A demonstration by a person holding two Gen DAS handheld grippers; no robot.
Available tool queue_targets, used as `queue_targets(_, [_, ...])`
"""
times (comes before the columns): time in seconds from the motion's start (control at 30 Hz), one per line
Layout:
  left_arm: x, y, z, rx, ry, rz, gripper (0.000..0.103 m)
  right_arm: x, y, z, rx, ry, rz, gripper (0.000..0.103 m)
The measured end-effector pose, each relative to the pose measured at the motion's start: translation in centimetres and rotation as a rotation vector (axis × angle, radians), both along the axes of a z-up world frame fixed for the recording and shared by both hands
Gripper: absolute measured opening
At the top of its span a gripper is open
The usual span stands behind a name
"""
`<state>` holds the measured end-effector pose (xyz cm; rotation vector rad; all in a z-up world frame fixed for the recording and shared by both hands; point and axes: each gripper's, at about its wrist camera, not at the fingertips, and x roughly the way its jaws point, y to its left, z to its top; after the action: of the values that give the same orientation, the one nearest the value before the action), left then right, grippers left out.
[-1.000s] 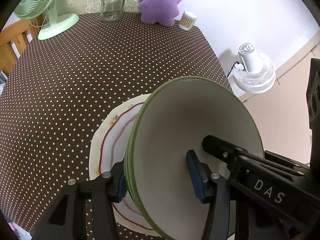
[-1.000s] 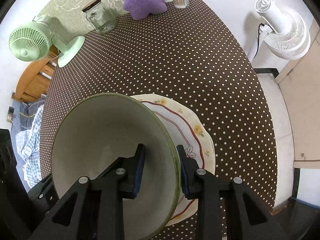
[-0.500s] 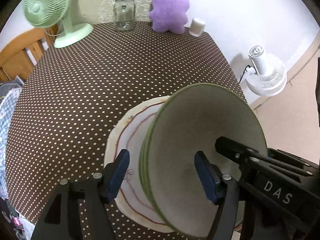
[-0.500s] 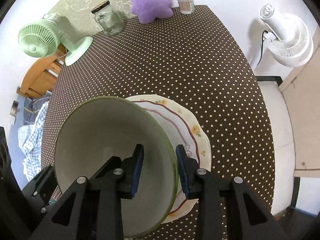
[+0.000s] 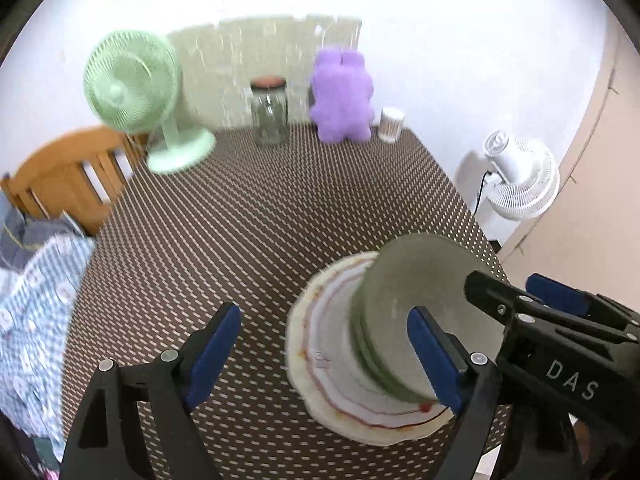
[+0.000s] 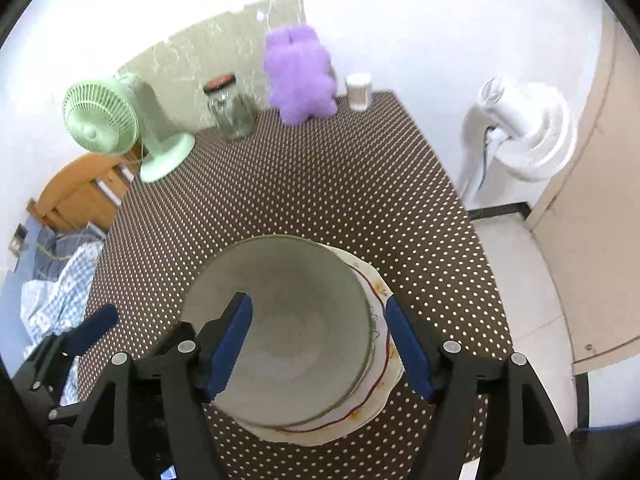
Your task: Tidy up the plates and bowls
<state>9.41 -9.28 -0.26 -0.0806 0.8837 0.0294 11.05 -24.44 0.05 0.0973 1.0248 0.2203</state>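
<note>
My left claw is released and its jaws are opening, the blue pads standing wide apart. The near-left side of the bowl stack and a strip of plate lie in the space between them, but neither pad presses on anything. My right claw is released too, jaws opening, with the right-hand rim of the bowl in the gap and both pads clear of it.

The bowl is pale inside with a green rim, and it sits upright on the plate, a cream plate with a wavy red line and small flowers near its edge. From the left wrist view I see green rims banded one under another at the bowl's side, so it looks like more than one bowl nested, though the blur keeps me from counting them. The plate rests on the counter, covered in a brown cloth with white dots, at its near right part.

Along the far edge of the counter stand a green fan at the left, a glass jar with a dark lid, a purple plush toy, and a small white container. A white fan stands on the floor past the right edge. A wooden chair and checked fabric lie to the left.
</note>
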Motion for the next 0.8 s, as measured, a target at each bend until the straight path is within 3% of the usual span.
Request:
queue_targets(0.17, [-3.1,2.9,1.4,0.025,-0.075,0.004,0.091,-3.7,1.7,2.1,-0.014,-0.093,-0.050,0.073])
queue_targets(0.37, [-6.7,5.7,2.2,0.063,-0.144,0.006,0.095,-8.8,4.0,3.6,-0.045,-0.223,-0.085,0.082])
queue_targets(0.67, [-10.8,8.0,2.5,0.097,-0.243,0.040,0.100,-12.9,5.5,3.9,-0.030,-0.302,-0.092,0.085])
queue_targets(0.8, [-11.9,8.3,2.1,0.073,-0.259,0.074,0.102,-14.7,5.7,3.5,-0.037,-0.331,-0.053,0.085])
